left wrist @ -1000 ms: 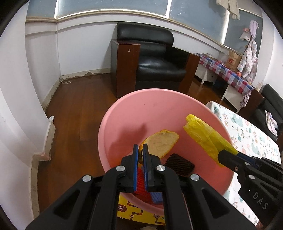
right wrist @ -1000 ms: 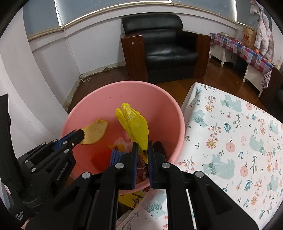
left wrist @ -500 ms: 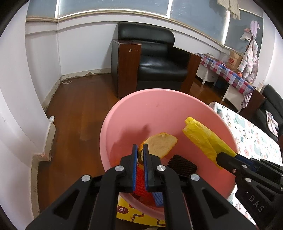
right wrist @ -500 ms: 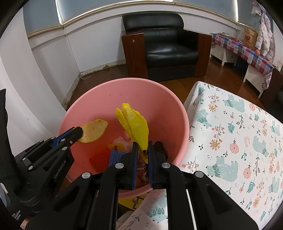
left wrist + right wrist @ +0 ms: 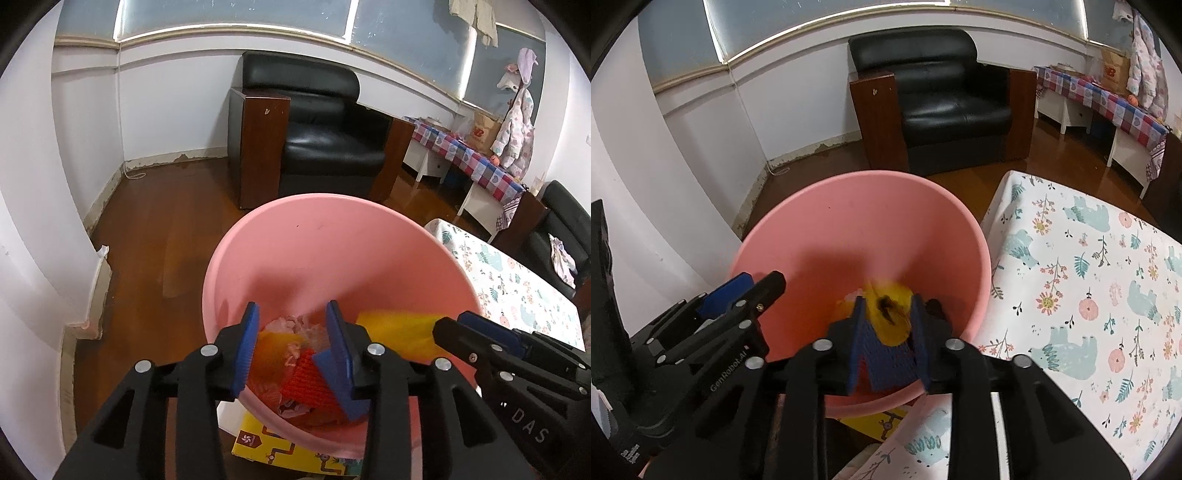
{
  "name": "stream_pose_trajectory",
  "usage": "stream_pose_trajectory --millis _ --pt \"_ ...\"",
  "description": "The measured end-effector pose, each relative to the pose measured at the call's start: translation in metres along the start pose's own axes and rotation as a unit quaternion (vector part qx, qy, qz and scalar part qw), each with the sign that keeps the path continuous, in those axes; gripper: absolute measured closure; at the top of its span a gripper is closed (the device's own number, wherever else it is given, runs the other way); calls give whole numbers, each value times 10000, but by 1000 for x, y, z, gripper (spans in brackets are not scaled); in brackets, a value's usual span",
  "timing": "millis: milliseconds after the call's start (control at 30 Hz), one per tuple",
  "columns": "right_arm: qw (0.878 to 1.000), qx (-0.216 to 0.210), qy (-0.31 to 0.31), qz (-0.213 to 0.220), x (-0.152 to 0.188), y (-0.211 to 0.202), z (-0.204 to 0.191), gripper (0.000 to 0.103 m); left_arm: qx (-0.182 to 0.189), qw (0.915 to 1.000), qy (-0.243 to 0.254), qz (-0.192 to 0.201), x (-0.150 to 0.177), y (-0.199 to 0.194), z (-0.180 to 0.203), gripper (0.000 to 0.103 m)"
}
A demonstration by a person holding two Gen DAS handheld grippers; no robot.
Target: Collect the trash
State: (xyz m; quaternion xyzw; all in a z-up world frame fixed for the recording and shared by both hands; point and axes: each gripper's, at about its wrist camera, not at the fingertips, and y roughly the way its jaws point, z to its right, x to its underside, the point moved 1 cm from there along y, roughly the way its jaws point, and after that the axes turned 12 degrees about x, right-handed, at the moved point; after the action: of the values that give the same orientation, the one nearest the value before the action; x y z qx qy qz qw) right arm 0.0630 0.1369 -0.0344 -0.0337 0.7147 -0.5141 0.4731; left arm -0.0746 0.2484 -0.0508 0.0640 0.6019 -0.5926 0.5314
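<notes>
Over the pink basin (image 5: 280, 254), your left gripper (image 5: 291, 343) and right gripper (image 5: 886, 325) jaws are opening, releasing yellow trash (image 5: 890, 314).

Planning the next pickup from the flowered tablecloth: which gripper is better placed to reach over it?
Probably the right gripper. Both hang over the pink basin, jaws opening, trash dropping in, but the tablecloth lies directly beside the right one, while the left gripper sits on the basin's far side.

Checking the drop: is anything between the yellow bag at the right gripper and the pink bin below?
Nothing visible. The right gripper is opening over the pink bin, and the yellow bag falls freely between its jaws.
</notes>
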Motion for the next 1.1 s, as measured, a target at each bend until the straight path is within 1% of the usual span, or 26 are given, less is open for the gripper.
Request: stream_pose_trajectory --millis 200,267,367,433,500,567,733,900,1000,1100 --pt "9998 -114 36 142 1 -10 5 71 81 9999 94 70 -2 -12 9 63" --pt "9996 -162 70 202 1 -15 9 71 118 9998 133 109 -2 -17 13 60" --pt "9992 -207 80 323 3 -24 11 69 167 9995 199 161 -2 -27 19 58" --pt "9989 -207 75 402 5 -30 12 66 199 9994 233 180 -2 -32 23 58" --pt "9984 -225 68 506 8 -38 15 64 228 9992 264 200 -1 -38 27 57" --pt "9979 -234 68 598 9 -47 17 63 262 9990 288 230 0 -45 31 53" --pt "9963 -271 106 807 16 -68 26 59 372 9986 278 253 0 -59 40 51" --pt "9945 -217 73 1018 27 -87 33 55 372 9987 284 197 6 -71 50 51" --pt "9927 -46 130 1200 34 -99 38 52 394 9986 276 223 10 -79 57 51" --pt "9904 -2 207 1366 40 -111 43 49 451 9984 224 241 15 -85 61 51"
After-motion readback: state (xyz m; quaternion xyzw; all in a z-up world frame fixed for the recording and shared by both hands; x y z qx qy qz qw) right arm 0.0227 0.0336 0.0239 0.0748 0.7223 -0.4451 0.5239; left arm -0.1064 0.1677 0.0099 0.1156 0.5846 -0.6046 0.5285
